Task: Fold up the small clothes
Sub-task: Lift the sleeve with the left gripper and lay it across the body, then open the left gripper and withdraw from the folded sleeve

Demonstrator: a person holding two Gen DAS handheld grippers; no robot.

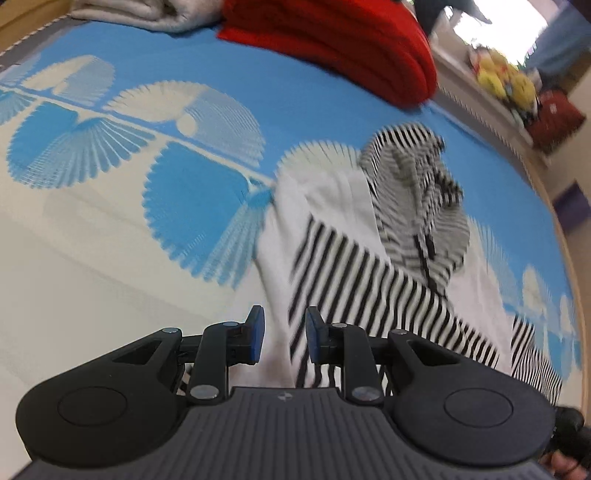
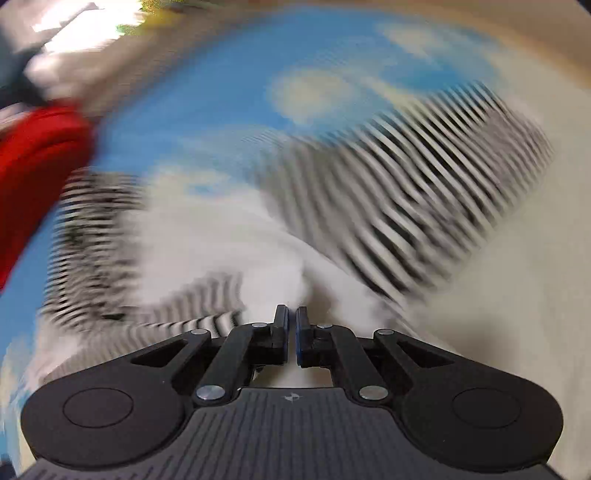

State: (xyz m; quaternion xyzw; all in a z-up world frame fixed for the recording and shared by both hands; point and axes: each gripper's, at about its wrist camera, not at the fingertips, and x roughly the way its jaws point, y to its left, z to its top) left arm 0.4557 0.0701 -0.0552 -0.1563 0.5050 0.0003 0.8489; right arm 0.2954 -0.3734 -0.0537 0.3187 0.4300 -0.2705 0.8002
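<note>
Left tongs [image 1: 284, 336] agape over striped garment [image 1: 369, 258]; right tongs [image 2: 291, 332] seemingly pinching it.

Blue-and-white patterned mat [image 1: 207, 92]; bright window [image 1: 498, 26] beyond.

I read even, bright daylight. The window [image 1: 495, 26] at top right of the left wrist view is overexposed. That view shows mild motion blur; the right wrist view is heavily smeared, with only its gripper body sharp. Fisheye curvature bends both edges.
</note>
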